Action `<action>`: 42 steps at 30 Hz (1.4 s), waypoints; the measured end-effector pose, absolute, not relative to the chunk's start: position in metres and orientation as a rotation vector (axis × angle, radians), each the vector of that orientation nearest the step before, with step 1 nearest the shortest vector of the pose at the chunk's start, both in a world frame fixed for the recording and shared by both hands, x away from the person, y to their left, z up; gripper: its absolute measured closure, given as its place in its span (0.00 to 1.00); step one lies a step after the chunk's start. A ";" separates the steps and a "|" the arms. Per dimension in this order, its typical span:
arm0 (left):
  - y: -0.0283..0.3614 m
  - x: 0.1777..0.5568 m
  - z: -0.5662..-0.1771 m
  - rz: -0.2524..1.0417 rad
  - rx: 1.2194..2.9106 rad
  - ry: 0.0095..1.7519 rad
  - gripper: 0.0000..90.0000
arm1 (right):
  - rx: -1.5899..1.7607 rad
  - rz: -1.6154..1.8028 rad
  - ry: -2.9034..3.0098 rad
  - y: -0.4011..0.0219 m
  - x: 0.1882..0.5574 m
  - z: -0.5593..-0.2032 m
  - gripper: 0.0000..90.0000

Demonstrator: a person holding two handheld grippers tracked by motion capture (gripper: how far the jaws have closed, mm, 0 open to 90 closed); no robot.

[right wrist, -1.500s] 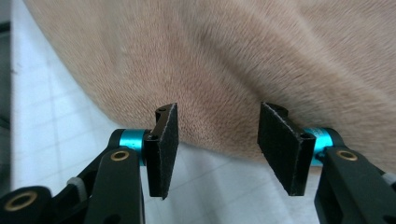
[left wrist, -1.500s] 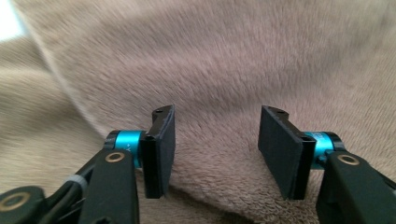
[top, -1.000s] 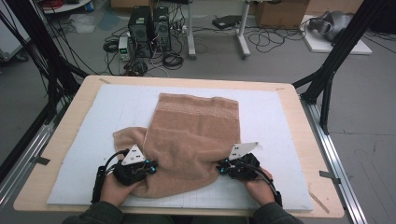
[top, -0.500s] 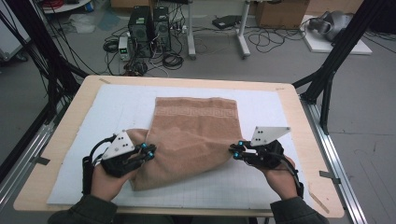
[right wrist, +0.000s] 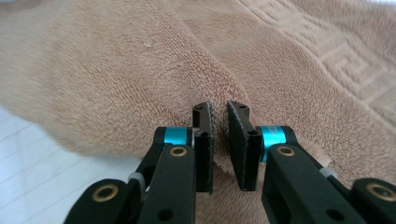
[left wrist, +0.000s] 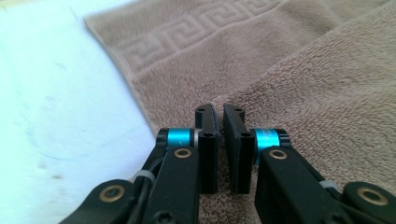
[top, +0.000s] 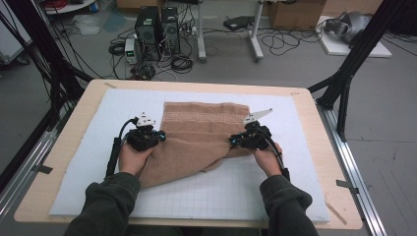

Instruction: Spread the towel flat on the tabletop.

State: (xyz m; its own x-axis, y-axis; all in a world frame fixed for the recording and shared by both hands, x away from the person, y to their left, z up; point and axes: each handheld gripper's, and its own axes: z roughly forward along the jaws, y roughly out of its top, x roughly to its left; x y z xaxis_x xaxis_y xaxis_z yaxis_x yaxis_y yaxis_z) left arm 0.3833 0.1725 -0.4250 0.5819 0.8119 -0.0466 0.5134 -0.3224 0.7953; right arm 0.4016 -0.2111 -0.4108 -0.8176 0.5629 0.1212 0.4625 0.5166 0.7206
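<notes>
Terry cloth, light brown, was seen from above across the middle of the white gridded mat (top: 88, 162). The towel (top: 196, 147) was only partly folded. Its near edge lay slack and slanted on the mat between the person's sleeves. One near corner was left flat at the left, while the rest was gathered into a raised, creased ridge between the two tools.

The left gripper (top: 161, 137) was held at the towel's left edge. In the left gripper view its jaws were clenched almost together, and a thin layer of cloth was judged to be nipped between them. The right gripper (top: 232, 141) was set at the right edge. Its jaws were likewise drawn nearly together, and a fold of pile was seen bulging between them in the right gripper view.

The far half, with its key-pattern border (top: 196, 119), was still spread flat and uncovered. So the fold was judged begun but not finished. The pinched part remained to be carried over to the far edge, laid down, let go and smoothed.

Nothing else was found on the mat or on the wooden table (top: 314, 105), and the way ahead was clear. Only the sagging near corner was judged likely to spoil a square fold.

Farther off, on the floor, computer towers (top: 157, 27), loose cables (top: 290, 42) and black frame struts (top: 356, 59) were seen, well apart from the work.
</notes>
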 end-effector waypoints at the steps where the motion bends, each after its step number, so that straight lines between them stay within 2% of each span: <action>1: 0.173 0.382 -0.423 0.476 1.992 1.055 0.90 | 0.902 1.184 2.621 -0.212 0.403 -0.412 0.86; 3: 0.177 0.376 -0.416 0.496 1.999 1.035 0.80 | 0.911 1.172 2.585 -0.213 0.400 -0.409 0.72; 10: 0.196 0.338 -0.387 0.498 1.966 0.976 0.62 | 0.757 1.246 2.495 -0.219 0.361 -0.375 0.69; 15: 0.193 0.298 -0.389 0.466 1.962 0.882 0.48 | 0.643 1.274 2.509 -0.213 0.329 -0.374 0.65; 19: 0.181 0.279 -0.409 0.361 2.069 0.803 0.44 | 0.585 1.244 2.547 -0.203 0.316 -0.391 0.58; 22: 0.176 0.279 -0.425 0.326 2.129 0.784 0.43 | 0.611 1.243 2.565 -0.195 0.319 -0.403 0.48; 24: 0.175 0.284 -0.434 0.310 2.192 0.779 0.49 | 0.638 1.232 2.562 -0.190 0.324 -0.409 0.46; 25: 0.174 0.285 -0.439 0.300 2.206 0.775 0.58 | 0.638 1.230 2.563 -0.187 0.326 -0.411 0.46; 27: 0.172 0.285 -0.441 0.320 2.189 0.764 0.69 | 0.634 1.215 2.558 -0.181 0.331 -0.416 0.46; 29: 0.168 0.286 -0.440 0.330 2.191 0.762 0.87 | 0.642 1.223 2.557 -0.175 0.337 -0.420 0.53; 30: 0.166 0.286 -0.439 0.333 2.196 0.754 0.90 | 0.641 1.225 2.562 -0.172 0.339 -0.421 0.63; 32: 0.164 0.285 -0.439 0.339 2.194 0.747 0.93 | 0.616 1.239 2.570 -0.170 0.341 -0.422 0.81; 33: 0.164 0.284 -0.438 0.342 2.190 0.749 0.94 | 0.609 1.249 2.593 -0.171 0.342 -0.422 0.86; 42: 0.140 0.265 -0.403 0.332 2.137 0.590 0.94 | 0.591 1.224 2.631 -0.202 0.323 -0.391 0.88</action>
